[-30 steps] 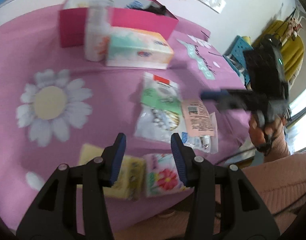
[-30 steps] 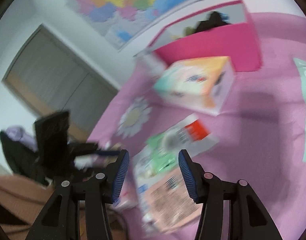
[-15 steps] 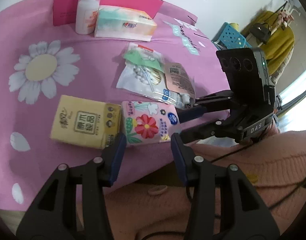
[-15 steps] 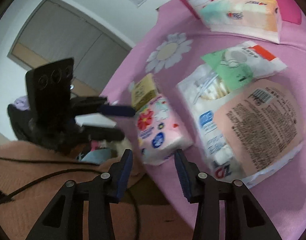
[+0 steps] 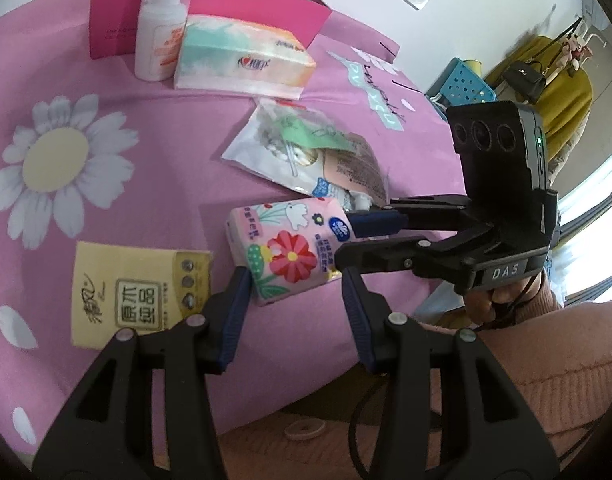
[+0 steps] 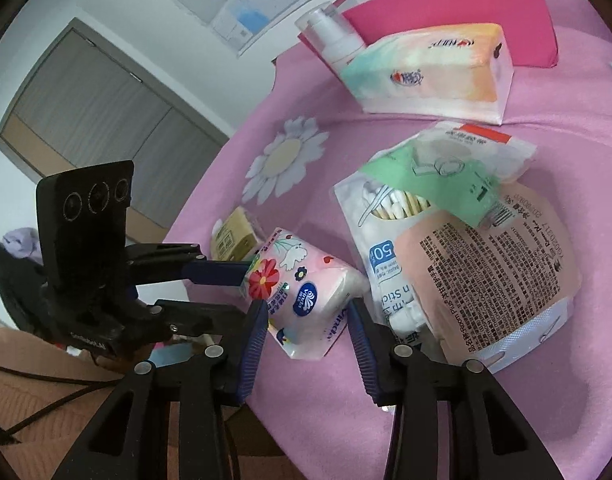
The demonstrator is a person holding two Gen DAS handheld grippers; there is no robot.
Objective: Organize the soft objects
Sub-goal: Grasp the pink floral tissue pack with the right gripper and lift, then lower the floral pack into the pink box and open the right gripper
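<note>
Sitting between both sets of jaws is the flowery tissue pack (image 5: 290, 248), a soft pink packet lying on the pink table (image 5: 118, 208). The left gripper (image 5: 294, 300) has its jaws partly open, one blue pad at each near corner of the pack, and I cannot tell if they press it yet. The right gripper (image 6: 306, 320) comes at the same pack from the other side, its jaws partly open too, with the pack's near end sitting between them. The right jaws have just been closing in, but a small gap on the right side can be seen, so I think the pack is not squeezed yet.

Two hands on one squashy pack makes sense, as it could bend or slip if pinched at one end only.

Just left of the left jaws lies the yellow tissue pack (image 5: 134, 292). Beyond the jaws sit the cotton swab bag (image 6: 390, 236) and the peach pouch (image 6: 494, 280), piled together. Farther off are the big tissue pack (image 5: 242, 56), the white bottle (image 5: 158, 36) and the pink box (image 5: 114, 16), which may be where soft things go.

A moment ago the flowery pack lay touching the yellow one. Now it is apart from it and turned. Both grippers have come lower and nearer to it.
</note>
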